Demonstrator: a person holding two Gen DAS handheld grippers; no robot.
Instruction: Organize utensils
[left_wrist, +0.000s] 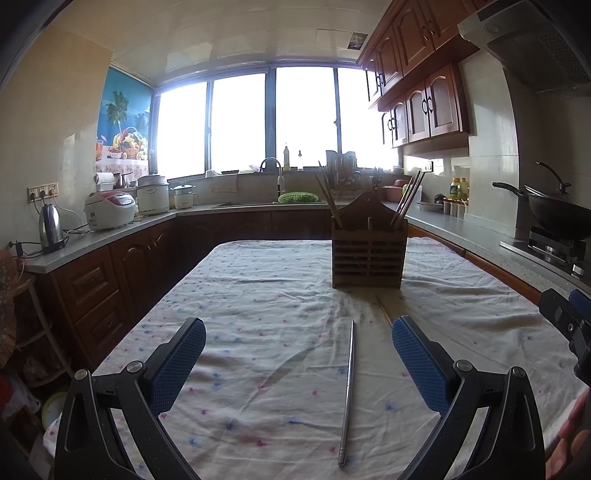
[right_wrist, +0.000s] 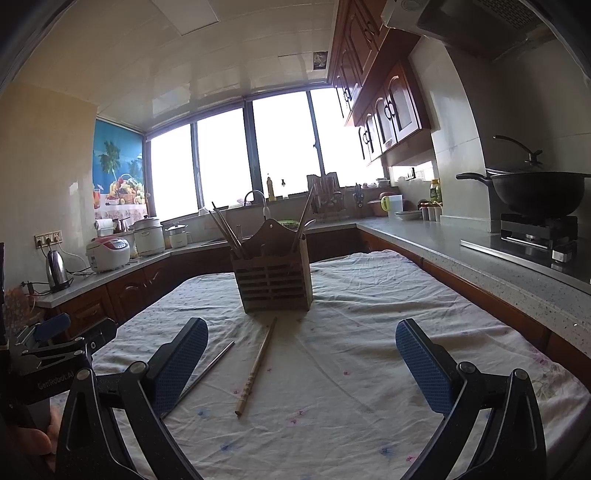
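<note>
Most chopsticks already stand in your wooden holder (right_wrist: 272, 275); metal chopstick (left_wrist: 348, 391) and wooden chopstick (right_wrist: 256, 367) remain on the cloth, left gripper (left_wrist: 299, 363) and right gripper (right_wrist: 302, 365) both spread, empty.

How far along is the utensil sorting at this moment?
Done: several chopsticks already stand in the wooden holder. In hand: nothing; the left gripper and right gripper are both open. Left: the metal chopstick and wooden chopstick lie on the tablecloth.
</note>
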